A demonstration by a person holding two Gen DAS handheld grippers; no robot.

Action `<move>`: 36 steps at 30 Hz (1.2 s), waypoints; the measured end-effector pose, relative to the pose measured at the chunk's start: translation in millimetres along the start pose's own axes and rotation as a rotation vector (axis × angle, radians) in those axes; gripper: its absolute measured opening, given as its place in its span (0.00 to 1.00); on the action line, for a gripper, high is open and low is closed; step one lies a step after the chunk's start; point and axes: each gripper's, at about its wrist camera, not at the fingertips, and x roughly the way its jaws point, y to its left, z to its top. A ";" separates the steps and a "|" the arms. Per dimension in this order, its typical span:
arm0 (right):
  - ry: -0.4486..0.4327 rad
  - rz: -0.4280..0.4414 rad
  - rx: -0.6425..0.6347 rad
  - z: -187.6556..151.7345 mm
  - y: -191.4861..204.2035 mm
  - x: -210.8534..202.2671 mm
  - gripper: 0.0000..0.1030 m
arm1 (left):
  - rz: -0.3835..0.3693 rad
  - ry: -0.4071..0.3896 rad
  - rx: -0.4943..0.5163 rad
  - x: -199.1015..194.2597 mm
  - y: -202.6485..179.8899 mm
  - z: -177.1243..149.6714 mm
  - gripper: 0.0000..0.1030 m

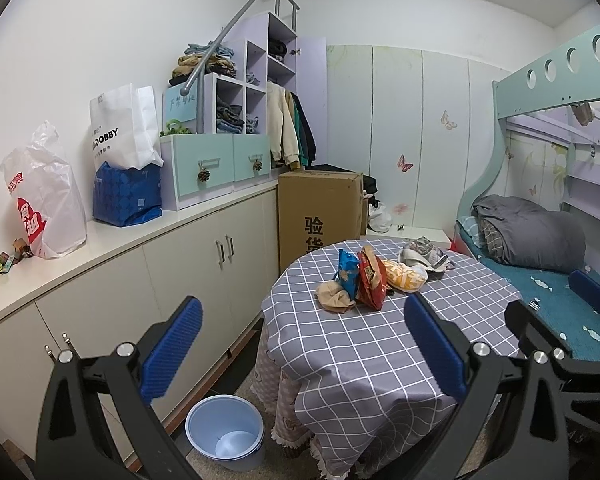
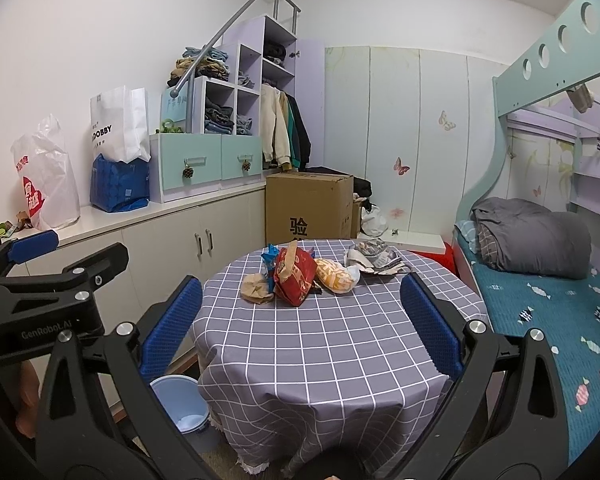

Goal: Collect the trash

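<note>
Trash lies on the round table with a grey checked cloth (image 1: pixel 360 360) (image 2: pixel 320 344): a brown crumpled paper bag (image 1: pixel 334 297) (image 2: pixel 256 288), a blue snack bag (image 1: pixel 348 276) (image 2: pixel 269 258), a red snack bag (image 1: pixel 372 280) (image 2: pixel 296 276), a yellow snack bag (image 1: pixel 404 276) (image 2: pixel 336 276) and crumpled newspaper (image 1: pixel 424 254) (image 2: pixel 374 258). A light blue bin (image 1: pixel 225 426) (image 2: pixel 182 404) stands on the floor left of the table. My left gripper (image 1: pixel 302 348) is open and empty, short of the table. My right gripper (image 2: pixel 300 328) is open and empty, above the table's near edge.
White cabinets (image 1: pixel 180 272) with bags on top run along the left wall. A cardboard box (image 1: pixel 320 212) stands behind the table. A bunk bed with a grey quilt (image 1: pixel 532 236) is on the right. The left gripper shows in the right wrist view (image 2: pixel 32 276).
</note>
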 end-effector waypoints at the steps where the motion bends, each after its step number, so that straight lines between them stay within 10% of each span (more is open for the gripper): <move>1: 0.001 0.000 0.000 0.3 -0.2 0.3 0.94 | 0.000 0.002 0.000 0.7 1.2 -0.8 0.96; 36: 0.176 0.065 0.090 -30.9 -18.5 61.8 0.94 | 0.037 0.155 0.041 58.2 -2.5 -12.5 0.96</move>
